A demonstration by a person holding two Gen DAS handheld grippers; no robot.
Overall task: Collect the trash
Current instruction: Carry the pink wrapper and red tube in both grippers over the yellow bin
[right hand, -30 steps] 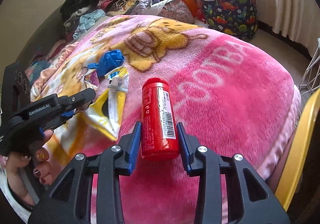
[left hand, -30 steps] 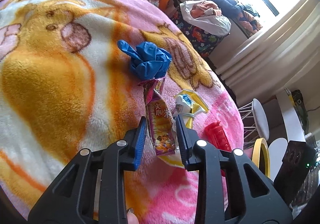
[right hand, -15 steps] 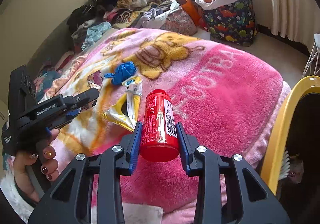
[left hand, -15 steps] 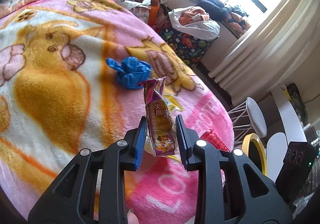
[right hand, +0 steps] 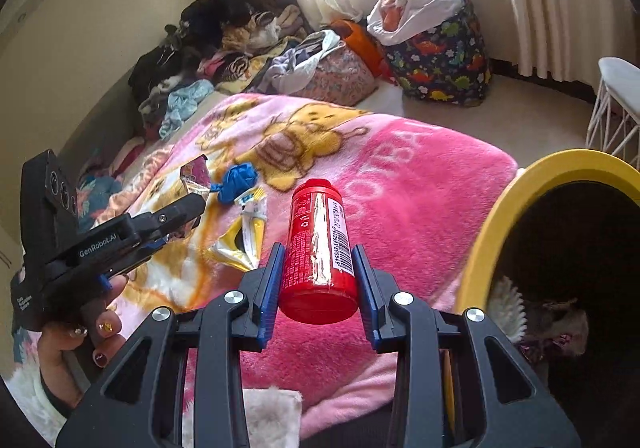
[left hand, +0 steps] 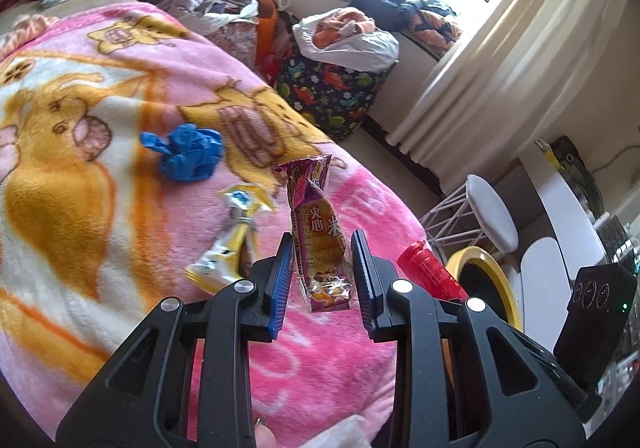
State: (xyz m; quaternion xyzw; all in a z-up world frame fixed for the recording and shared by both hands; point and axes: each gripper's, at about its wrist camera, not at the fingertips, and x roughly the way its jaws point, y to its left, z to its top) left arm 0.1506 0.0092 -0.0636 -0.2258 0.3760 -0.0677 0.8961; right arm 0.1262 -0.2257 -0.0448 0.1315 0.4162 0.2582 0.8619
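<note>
Pink cartoon blanket (left hand: 352, 376) spread under me, heaps of clothes by the window. My left claw (left hand: 320, 268) is narrow, pinching one purple snack packet (left hand: 316, 244) clear of the blanket. My right claw (right hand: 318, 272) grips one red bottle (right hand: 320, 244), beside the yellow-rimmed bin (right hand: 500, 207). Lying on the blanket: one crumpled blue glove (left hand: 188, 155), one yellow-and-white wrapper (left hand: 232, 244).

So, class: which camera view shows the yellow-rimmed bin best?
The right wrist view: the bin fills its right side, showing the dark inside. The left wrist view shows only a small arc of rim behind the red bottle.
</note>
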